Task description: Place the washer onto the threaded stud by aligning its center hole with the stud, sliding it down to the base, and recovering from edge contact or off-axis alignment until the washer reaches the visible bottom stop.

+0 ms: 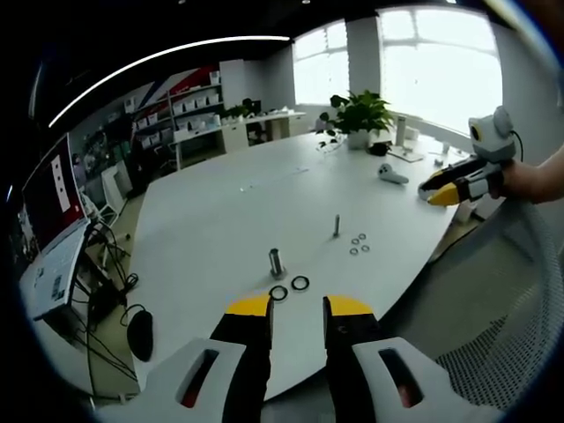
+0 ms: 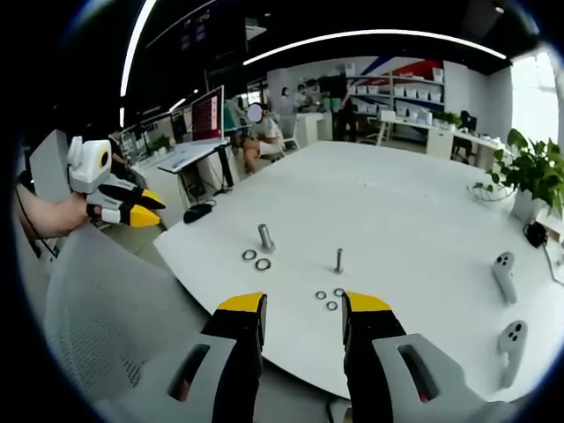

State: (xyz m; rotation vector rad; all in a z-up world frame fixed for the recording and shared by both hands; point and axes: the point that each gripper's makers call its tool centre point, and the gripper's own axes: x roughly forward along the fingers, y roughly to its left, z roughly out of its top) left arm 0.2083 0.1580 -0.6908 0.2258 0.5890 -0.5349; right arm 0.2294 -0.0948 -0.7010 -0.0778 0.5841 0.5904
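Your left gripper (image 1: 297, 307) hangs over the near edge of a large white table (image 1: 229, 203), its yellow-tipped jaws parted with nothing between them. Just beyond the tips lie two large dark washers (image 1: 290, 288) side by side, and just past them stands a thick stud (image 1: 276, 261), upright. Farther right a thinner threaded stud (image 1: 336, 226) stands, with three small washers (image 1: 359, 244) clustered just beside it. Your right gripper (image 2: 302, 307) is likewise spread and empty, held near the table edge; in its view the small washers sit just beyond its tips, none of them on a stud. At the table's far end are a potted plant (image 1: 359, 115) and two white controllers (image 2: 507, 304). A grey mesh chair back (image 2: 106, 308) sits beside the table.
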